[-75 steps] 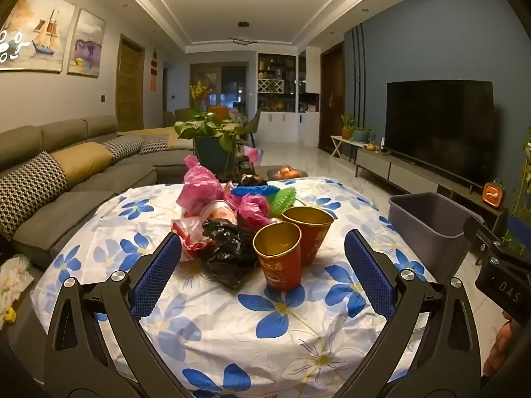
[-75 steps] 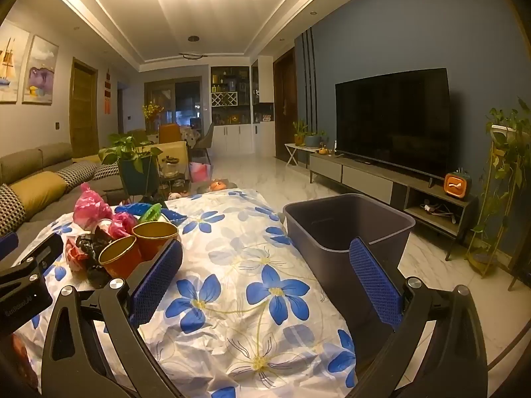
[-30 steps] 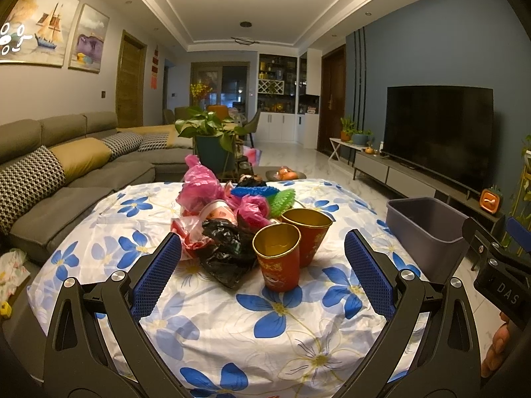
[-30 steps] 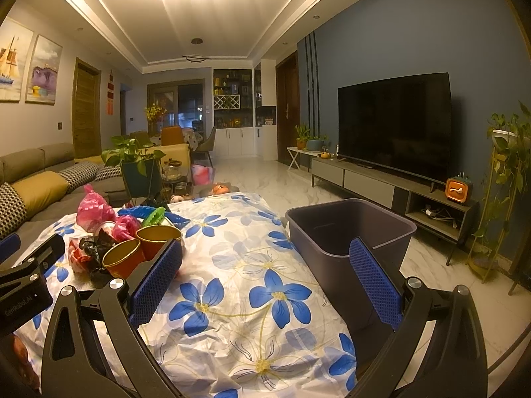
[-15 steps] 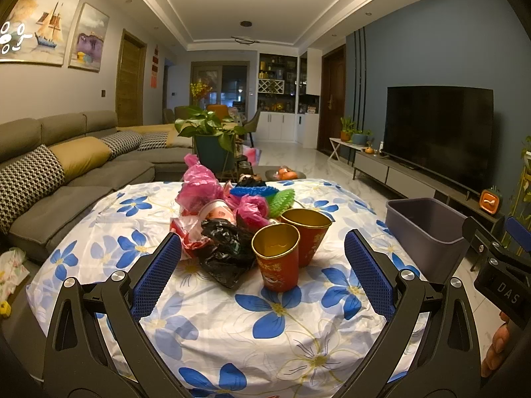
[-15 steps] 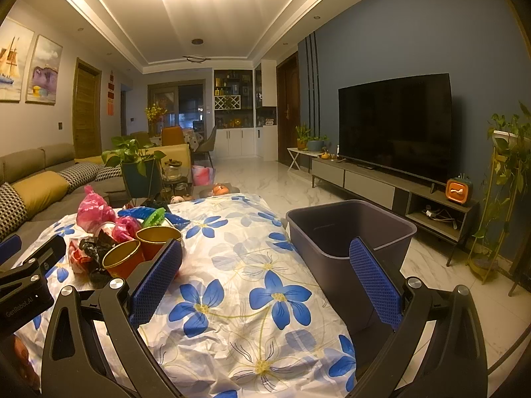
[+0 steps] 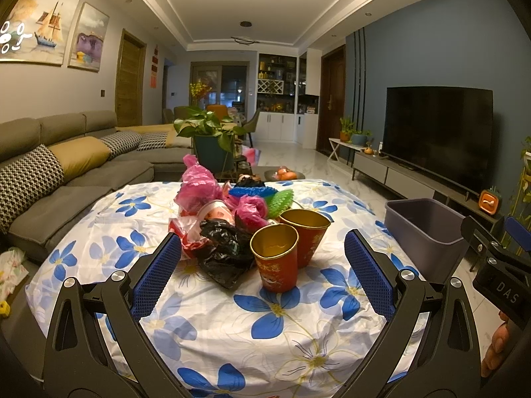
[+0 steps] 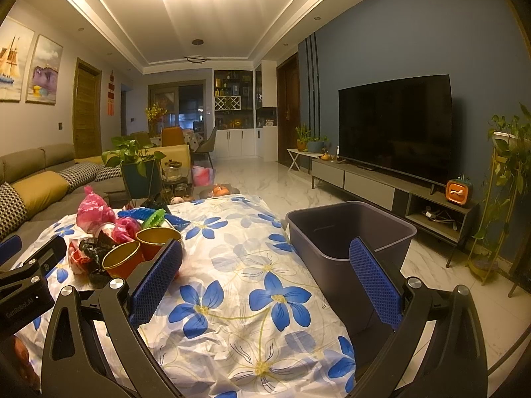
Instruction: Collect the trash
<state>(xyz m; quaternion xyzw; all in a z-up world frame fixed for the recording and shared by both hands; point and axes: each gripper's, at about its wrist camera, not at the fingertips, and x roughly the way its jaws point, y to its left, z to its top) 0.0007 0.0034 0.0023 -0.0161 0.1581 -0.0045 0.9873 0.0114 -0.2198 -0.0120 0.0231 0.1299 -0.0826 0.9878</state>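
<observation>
From the left wrist view, the left gripper point(image 7: 262, 267) hangs over the near edge of a table covered by a flowered cloth point(image 7: 272, 331), its blue-padded fingers point(image 7: 156, 275) wide apart with nothing between them. Past the fingertips lies the pile of trash point(image 7: 229, 215): two red cups point(image 7: 277, 258) with gold insides standing upright and touching, a crumpled black bag point(image 7: 222, 252) just left of them, pink bags point(image 7: 199, 185) and something green and blue behind, perhaps netting. A grey bin point(image 7: 428, 232) stands beside the table's right edge. From the right wrist view, the right gripper point(image 8: 265, 288) has its fingers spread wide and empty too, pointing at the cloth and the bin, whose inside looks empty as far as it shows. The trash sits at the far left, with the left gripper's body in front of it.
</observation>
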